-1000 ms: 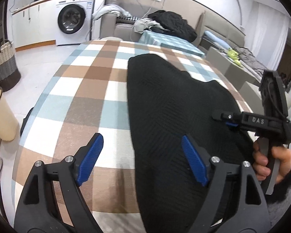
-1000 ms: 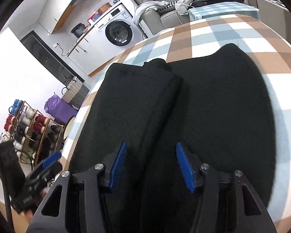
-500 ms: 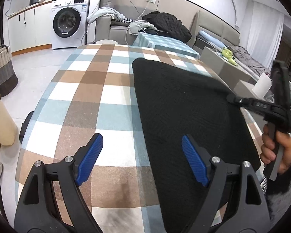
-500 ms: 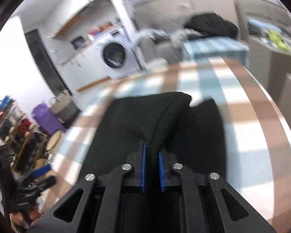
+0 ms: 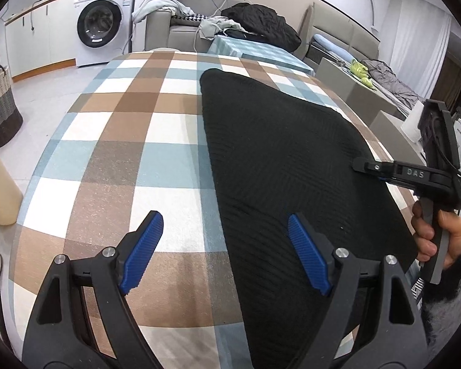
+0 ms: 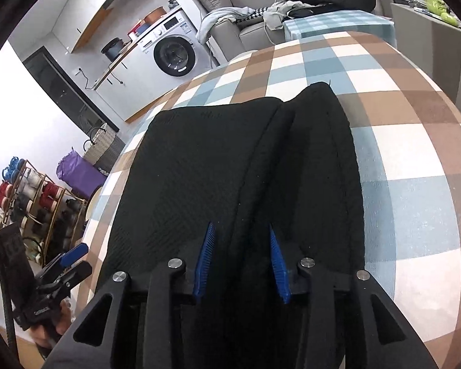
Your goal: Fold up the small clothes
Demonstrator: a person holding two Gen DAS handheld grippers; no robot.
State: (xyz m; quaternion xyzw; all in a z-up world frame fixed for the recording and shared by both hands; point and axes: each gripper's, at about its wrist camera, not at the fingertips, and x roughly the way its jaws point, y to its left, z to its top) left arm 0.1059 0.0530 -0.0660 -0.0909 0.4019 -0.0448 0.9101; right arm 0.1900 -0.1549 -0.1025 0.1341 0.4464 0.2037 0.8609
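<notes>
A black knit garment (image 5: 285, 166) lies flat on the checked counter (image 5: 123, 153), 1 edge folded over. Left tongs (image 5: 224, 246) hover spread wide over its near edge; right tongs (image 6: 241, 255) are parted, straddling the fold ridge

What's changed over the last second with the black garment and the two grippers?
The right gripper, open a second ago, pinched a fold of the black garment half a second ago, lifted it, and has since opened again; the fold now lies flat on the checked tablecloth. The left gripper stayed wide open, holding nothing, above the garment's left edge.
</notes>
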